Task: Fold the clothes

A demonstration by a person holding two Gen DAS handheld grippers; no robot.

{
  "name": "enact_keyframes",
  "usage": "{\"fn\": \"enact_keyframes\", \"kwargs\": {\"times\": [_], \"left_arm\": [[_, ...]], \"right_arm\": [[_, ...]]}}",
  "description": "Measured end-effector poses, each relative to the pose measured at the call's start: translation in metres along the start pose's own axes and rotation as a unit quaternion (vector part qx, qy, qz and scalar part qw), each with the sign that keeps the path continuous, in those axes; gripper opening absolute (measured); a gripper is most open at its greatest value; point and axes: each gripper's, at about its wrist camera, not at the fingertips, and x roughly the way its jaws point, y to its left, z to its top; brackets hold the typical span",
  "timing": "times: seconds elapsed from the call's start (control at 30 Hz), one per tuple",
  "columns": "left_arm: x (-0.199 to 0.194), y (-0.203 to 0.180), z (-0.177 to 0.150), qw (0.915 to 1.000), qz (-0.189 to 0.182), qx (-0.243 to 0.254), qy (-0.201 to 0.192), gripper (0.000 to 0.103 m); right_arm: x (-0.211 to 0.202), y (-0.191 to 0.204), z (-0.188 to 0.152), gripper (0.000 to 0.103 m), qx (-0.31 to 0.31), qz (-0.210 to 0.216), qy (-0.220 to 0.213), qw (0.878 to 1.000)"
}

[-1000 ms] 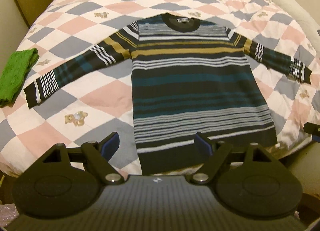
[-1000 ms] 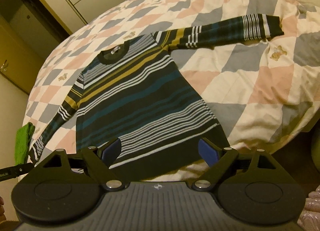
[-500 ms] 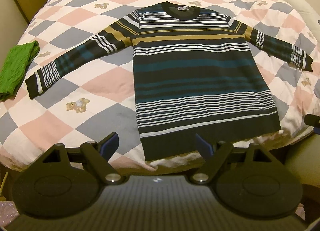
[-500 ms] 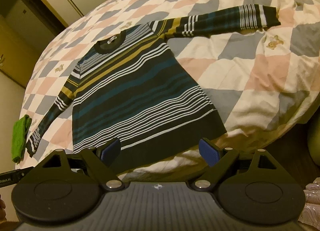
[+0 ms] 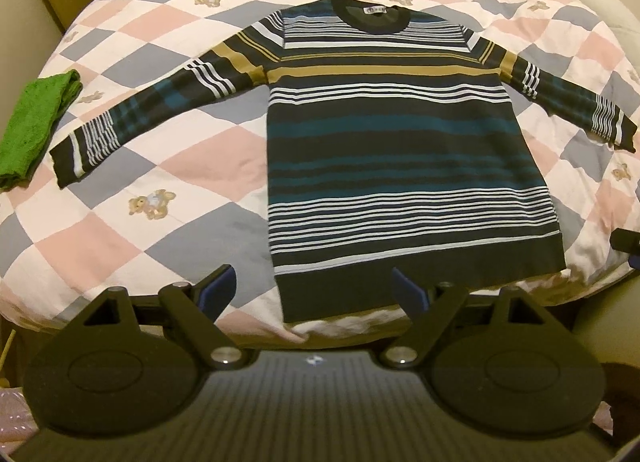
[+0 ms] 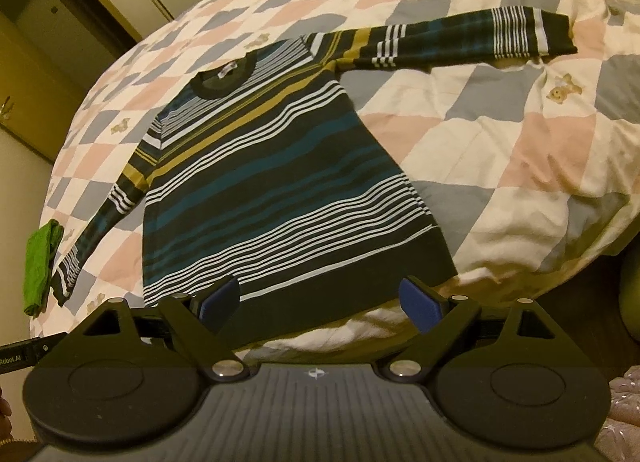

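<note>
On the bed (image 5: 168, 246), over a quilt of pink, grey and cream diamonds with small teddy bears printed on it, we see the sweater (image 5: 400, 165) lying face up and spread flat, its neck toward the far side and its dark hem at the near edge of the mattress. Both sleeves stretch out sideways, so the whole shape reads as a broad T. It is a fine knit in horizontal stripes: black, teal, white pinstripes and one mustard band across the chest, with ribbed cuffs and a round ribbed collar showing a small label.

Our left gripper (image 5: 312, 286) hovers above the hem's left corner, fingers spread wide with nothing between them. Our right gripper (image 6: 320, 296) hangs over the hem too, nearer its right corner, fingers likewise wide apart and empty; neither touches the cloth as far as we can tell.

We judge the sweater to be light, soft and limp, with some stretch. It will sag and drape from any point we lift, and the soft quilt beneath may ruck up with it, so a pinch should take the knit alone. Good places to hold are the firmer ribbed parts: the cuffs, the hem corners, or the shoulder seams, one in each gripper, to carry a sleeve or a side across the body.

A folded green cloth (image 5: 36, 121) lies well apart, at the bed's left edge
</note>
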Motion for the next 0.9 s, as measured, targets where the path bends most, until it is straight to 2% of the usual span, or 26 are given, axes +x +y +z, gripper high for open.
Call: {"fn": "enact_keyframes", "kwargs": {"times": [0.2,0.43,0.6,0.73,0.83,0.9], "left_arm": [[0.022,-0.01,0.023,0.9993,0.013,-0.035,0.011,0.082],[0.061,-0.021,0.062,0.9939,0.031,-0.103,0.022,0.086],[0.089,-0.011,0.074,0.9838,0.038,-0.172,0.035,0.086],[0.1,0.012,0.073,0.9729,0.031,-0.226,0.035,0.086],[0.109,0.036,0.071,0.9659,0.034,-0.254,0.034,0.092],[0.116,0.055,0.071,0.9599,0.032,-0.277,0.033,0.092]], "right_arm": [[0.024,-0.011,0.036,0.09,-0.01,0.008,0.016,1.0],[0.062,-0.018,0.103,0.09,-0.053,0.018,0.033,0.998],[0.099,-0.022,0.143,0.09,-0.086,0.019,0.055,0.995],[0.133,-0.009,0.158,0.089,-0.123,0.022,0.082,0.989],[0.157,0.01,0.164,0.089,-0.134,0.029,0.092,0.986],[0.174,0.025,0.166,0.089,-0.134,0.035,0.097,0.986]]}}
